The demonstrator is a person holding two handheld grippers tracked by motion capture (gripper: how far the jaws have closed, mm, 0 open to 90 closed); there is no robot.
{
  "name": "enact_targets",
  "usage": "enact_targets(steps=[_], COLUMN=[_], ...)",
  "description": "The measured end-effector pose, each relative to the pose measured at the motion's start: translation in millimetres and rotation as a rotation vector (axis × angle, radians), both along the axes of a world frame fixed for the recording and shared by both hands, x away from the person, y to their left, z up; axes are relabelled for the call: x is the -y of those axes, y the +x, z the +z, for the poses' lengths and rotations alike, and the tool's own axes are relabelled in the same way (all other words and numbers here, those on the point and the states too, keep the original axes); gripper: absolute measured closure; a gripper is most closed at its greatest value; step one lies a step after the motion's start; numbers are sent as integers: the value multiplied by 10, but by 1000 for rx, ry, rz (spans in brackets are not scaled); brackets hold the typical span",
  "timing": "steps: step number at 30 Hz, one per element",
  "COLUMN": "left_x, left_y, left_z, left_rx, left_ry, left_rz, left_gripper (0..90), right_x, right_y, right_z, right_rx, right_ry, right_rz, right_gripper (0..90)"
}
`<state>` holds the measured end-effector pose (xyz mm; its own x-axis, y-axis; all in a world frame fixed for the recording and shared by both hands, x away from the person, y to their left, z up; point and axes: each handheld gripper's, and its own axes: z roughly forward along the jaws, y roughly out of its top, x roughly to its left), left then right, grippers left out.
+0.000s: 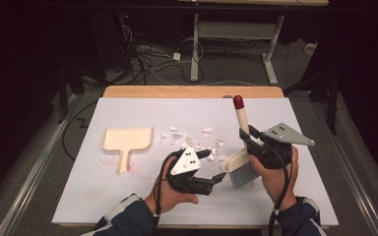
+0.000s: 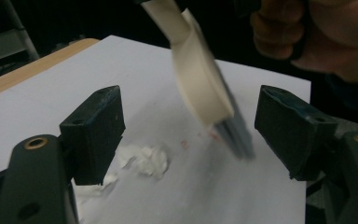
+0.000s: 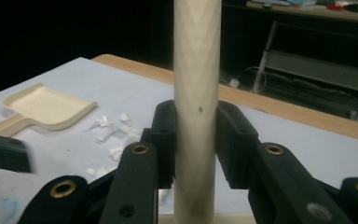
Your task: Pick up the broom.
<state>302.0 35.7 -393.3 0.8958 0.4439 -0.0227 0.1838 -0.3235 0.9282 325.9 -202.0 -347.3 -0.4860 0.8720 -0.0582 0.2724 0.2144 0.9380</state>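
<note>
Item 1: small hand brush, cream plastic handle w/ red tip, grey bristles (image 1: 241, 162). Grasped by right claw (image 1: 248, 140), clenched on the handle shaft; long axis near upright, red tip up and away from the person, bristles down, at or just above the white surface (image 1: 128, 196) — can't tell contact.

Item 2: left claw (image 1: 216, 178). Released, nothing between its jaws; sits just beside the brush head, pointing toward it. Left claw view shows the brush head btwn and beyond the jaws, blurred.

Item 3: scatter of torn white paper scraps (image 1: 197, 140). Lies on the surface btwn brush and dustpan, just beyond left claw.

Item 4: cream flat plastic dustpan w/ short handle (image 1: 127, 142). Lies flat, well left of the scraps, handle toward the person, nothing holding it. Faint pink specks beside it.

Key relation: scraps lie left of the bristles, pan further left on the same line. Judgement: sweep should run right-to-left; left claw nearer the pan, likely to steady it.
</note>
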Motion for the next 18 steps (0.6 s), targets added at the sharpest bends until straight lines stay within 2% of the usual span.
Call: enact_targets(steps=[1, 2, 4, 6, 8, 9, 12, 13, 15, 18], left_x=[78, 108, 159, 169, 171, 150, 119, 107, 108, 79], left_y=[11, 16, 26, 52, 72, 76, 89, 88, 84, 88], left_z=[-3, -5, -24, -70, -105, -110, -109, -117, -131, -114], left_rx=[-11, -20, -22, -45, -63, -67, -72, -77, -79, -66], left_ry=[-9, -22, -17, -39, -32, -51, -51, -62, -52, -39], left_rz=[-1, -6, 8, -3, 14, 8, -1, -8, -6, 1], left_gripper=[240, 241, 265, 299, 358, 386, 445, 493, 567, 602], right_x=[-109, -135, -194, -249, -299, -318, -354, -363, -385, -405], right_y=[-67, -83, -131, -177, -212, -228, -267, -280, -300, -342], right_z=[0, 4, 18, 31, 30, 32, 34, 34, 30, 45], right_rx=[16, 24, 35, 46, 55, 52, 58, 66, 76, 88], right_ry=[11, 11, 17, 20, 23, 25, 33, 33, 39, 40], right_rz=[20, 32, 49, 71, 76, 80, 92, 91, 93, 93], right_gripper=[711, 711, 711, 711, 711, 711, 710, 710, 709, 708])
